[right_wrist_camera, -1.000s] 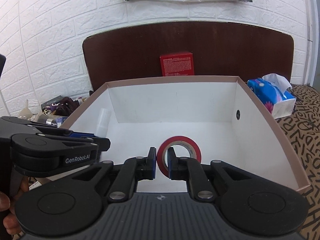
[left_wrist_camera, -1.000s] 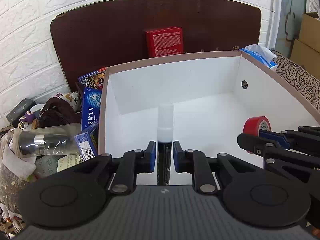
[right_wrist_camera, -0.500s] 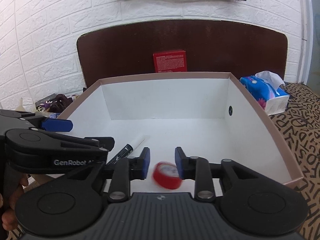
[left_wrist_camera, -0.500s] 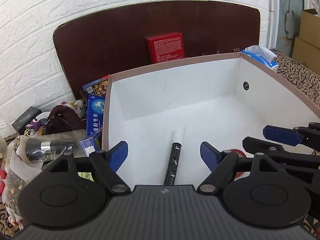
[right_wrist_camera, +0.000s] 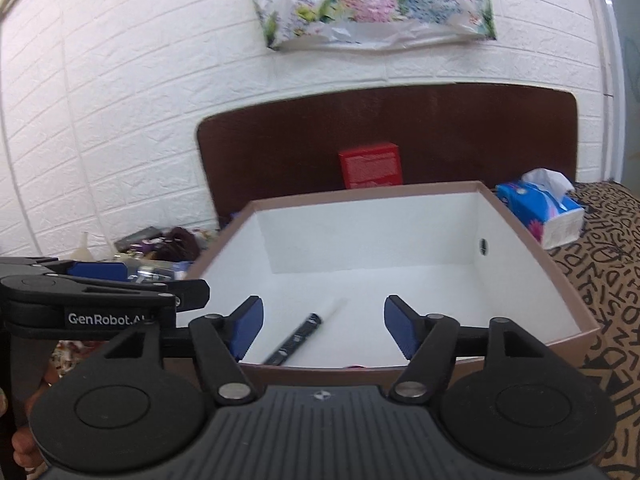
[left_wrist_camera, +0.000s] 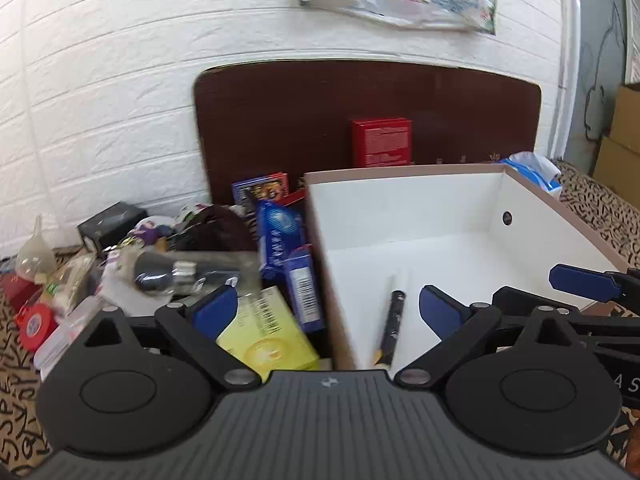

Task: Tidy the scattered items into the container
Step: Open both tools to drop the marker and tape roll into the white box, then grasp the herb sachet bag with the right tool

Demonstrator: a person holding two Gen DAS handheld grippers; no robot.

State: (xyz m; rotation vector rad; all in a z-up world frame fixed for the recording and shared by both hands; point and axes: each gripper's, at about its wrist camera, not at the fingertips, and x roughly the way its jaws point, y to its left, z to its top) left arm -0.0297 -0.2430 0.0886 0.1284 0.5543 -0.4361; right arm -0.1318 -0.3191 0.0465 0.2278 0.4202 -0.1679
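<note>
The white box with a tan rim stands in front of both grippers. A black-and-white marker lies on its floor near the front left. A sliver of the red tape roll shows just behind the box's front rim. My left gripper is open and empty above the box's left wall. My right gripper is open and empty above the front rim. Scattered items lie left of the box: a yellow box, blue boxes, a bagged black object.
A red box leans on the dark headboard behind the box. A tissue pack sits at the right on the patterned cloth. A red tape roll and a black case lie far left.
Both grippers opened and let go: the marker and the red tape roll dropped into the box. Both grippers then pulled back and rose; the left one swung left toward the clutter.
</note>
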